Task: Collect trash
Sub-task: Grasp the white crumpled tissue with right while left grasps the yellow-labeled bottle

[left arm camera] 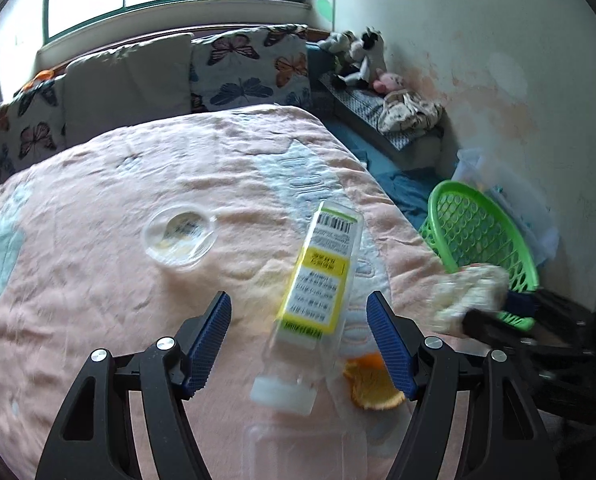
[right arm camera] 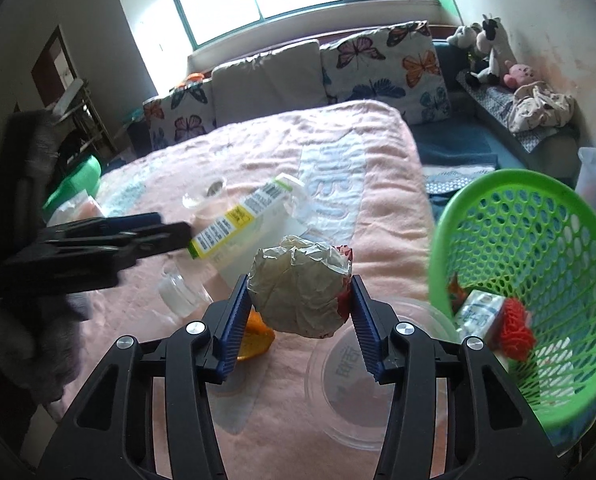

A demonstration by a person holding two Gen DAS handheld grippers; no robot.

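Observation:
My right gripper [right arm camera: 299, 292] is shut on a crumpled paper ball [right arm camera: 299, 286] with a red patch, held above the pink bed just left of the green basket [right arm camera: 537, 232]. The ball also shows blurred in the left wrist view [left arm camera: 469, 294] in front of the basket [left arm camera: 477, 232]. My left gripper [left arm camera: 299, 314] is open around a clear plastic bottle [left arm camera: 317, 292] with a yellow label and white cap, lying on the blanket between the fingers. The bottle also shows in the right wrist view [right arm camera: 238, 220]. An orange peel [left arm camera: 371, 386] lies by the left gripper's right finger.
A clear round lid [left arm camera: 180, 236] lies on the pink blanket [left arm camera: 98, 280]. A clear plastic bowl [right arm camera: 357, 368] sits under my right gripper. The basket holds a carton [right arm camera: 479, 312] and red netting [right arm camera: 515, 332]. Butterfly cushions [right arm camera: 381, 64] line the back; a bench with stuffed toys [right arm camera: 493, 48] stands right.

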